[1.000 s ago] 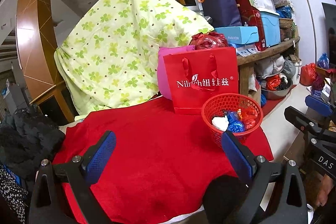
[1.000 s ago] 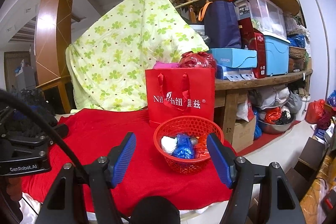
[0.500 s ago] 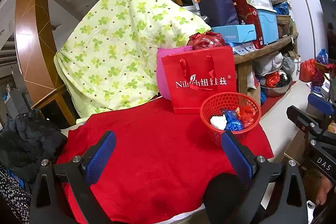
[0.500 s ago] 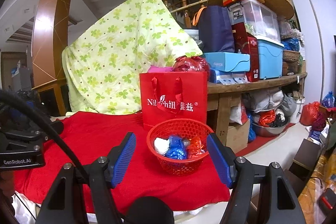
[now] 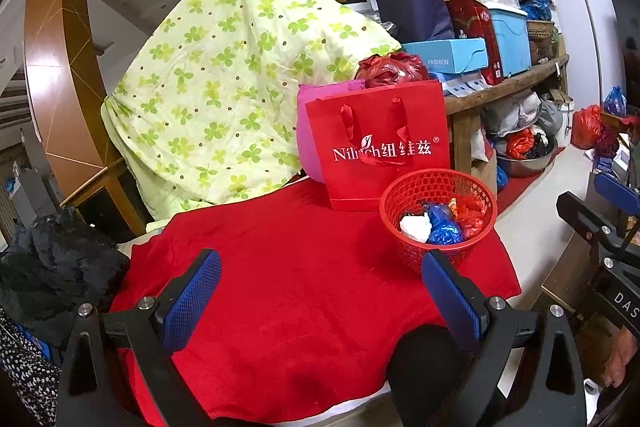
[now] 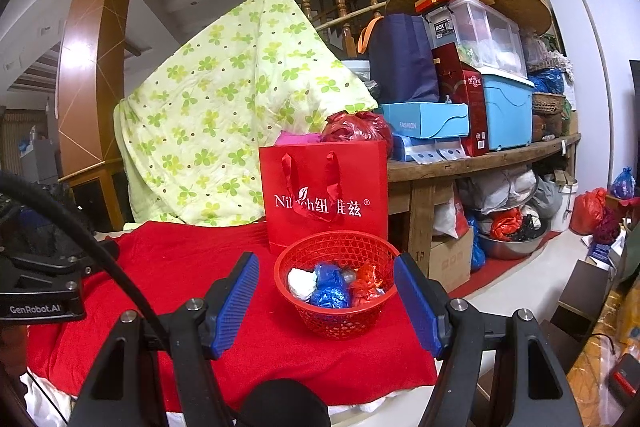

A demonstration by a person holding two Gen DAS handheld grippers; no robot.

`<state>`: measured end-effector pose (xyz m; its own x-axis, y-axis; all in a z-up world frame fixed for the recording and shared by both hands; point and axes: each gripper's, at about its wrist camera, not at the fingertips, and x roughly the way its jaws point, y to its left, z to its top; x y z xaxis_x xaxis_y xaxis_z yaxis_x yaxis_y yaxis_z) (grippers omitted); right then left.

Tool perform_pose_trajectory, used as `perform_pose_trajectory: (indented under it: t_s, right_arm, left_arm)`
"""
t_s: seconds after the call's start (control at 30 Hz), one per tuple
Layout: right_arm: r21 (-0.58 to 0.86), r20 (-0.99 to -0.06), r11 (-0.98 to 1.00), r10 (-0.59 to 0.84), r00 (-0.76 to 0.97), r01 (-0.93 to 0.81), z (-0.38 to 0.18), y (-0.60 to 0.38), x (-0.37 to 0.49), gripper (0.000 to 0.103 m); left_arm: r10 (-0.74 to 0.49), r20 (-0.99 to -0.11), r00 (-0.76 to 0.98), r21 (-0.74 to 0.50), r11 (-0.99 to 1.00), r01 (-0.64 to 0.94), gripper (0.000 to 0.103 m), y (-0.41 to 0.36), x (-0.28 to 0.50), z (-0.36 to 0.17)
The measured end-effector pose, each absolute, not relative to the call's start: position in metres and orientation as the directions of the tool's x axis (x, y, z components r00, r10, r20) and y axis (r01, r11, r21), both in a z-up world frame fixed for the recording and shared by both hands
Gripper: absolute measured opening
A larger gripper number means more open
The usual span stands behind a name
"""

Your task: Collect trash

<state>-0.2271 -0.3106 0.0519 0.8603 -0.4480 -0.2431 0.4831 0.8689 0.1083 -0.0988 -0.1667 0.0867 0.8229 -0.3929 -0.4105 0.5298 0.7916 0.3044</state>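
Two grippers, both spread with nothing between the pads | left gripper (image 5: 320, 291) over the red cloth (image 5: 288, 267) | right gripper (image 6: 326, 301) facing the red basket (image 6: 340, 323) | basket on the cloth before the red paper bag (image 6: 324, 195), holding white (image 6: 301, 283), blue (image 6: 330, 291) and red (image 6: 366, 283) crumpled trash

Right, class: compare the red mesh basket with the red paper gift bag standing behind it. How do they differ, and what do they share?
The red mesh basket is round, low and see-through lattice; the red paper gift bag is flat-sided, taller and solid. The basket is plain; the bag carries white lettering and ribbon handles. The basket's contents show: white, blue and red crumpled wrappers; the bag's inside is hidden. Both are red, upright, and rest on the red cloth.
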Motion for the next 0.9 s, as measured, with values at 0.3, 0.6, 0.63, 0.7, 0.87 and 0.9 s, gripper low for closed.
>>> perform_pose_trajectory:
  t_s: [0.3, 0.6, 0.63, 0.7, 0.87, 0.9]
  right_arm:
    - [0.114, -0.235, 0.866, -0.453, 0.860, 0.487, 0.0531, -0.3109, -0.2294, 0.073]
    - [0.131, -0.225, 0.859, -0.460, 0.859, 0.495, 0.0553, -0.3088, -0.2325, 0.076]
    - [0.132, -0.226, 0.858, -0.461, 0.858, 0.496, 0.0553, -0.3085, -0.2321, 0.076]
    - [0.135, -0.225, 0.857, -0.462, 0.858, 0.497, 0.0554, -0.3106, -0.2325, 0.076]
    - [0.144, -0.226, 0.855, -0.461, 0.858, 0.498, 0.0552, -0.3131, -0.2320, 0.076]
    - [0.145, -0.227, 0.856, -0.460, 0.858, 0.497, 0.0551, -0.3132, -0.2319, 0.076]
  left_arm:
    - [-0.393, -0.410, 0.823, 0.307, 0.790, 0.530, 0.100, -0.1681, -0.0976, 0.0888]
    - [-0.394, -0.411, 0.822, 0.317, 0.783, 0.535, 0.100, -0.1670, -0.0949, 0.0904]
    - [-0.395, -0.411, 0.821, 0.317, 0.783, 0.535, 0.100, -0.1685, -0.0954, 0.0905]
    - [-0.395, -0.415, 0.820, 0.322, 0.779, 0.538, 0.100, -0.1673, -0.0938, 0.0917]
    - [-0.392, -0.419, 0.819, 0.328, 0.775, 0.539, 0.100, -0.1634, -0.0916, 0.0919]
    - [-0.394, -0.420, 0.817, 0.328, 0.774, 0.542, 0.100, -0.1657, -0.0928, 0.0914]
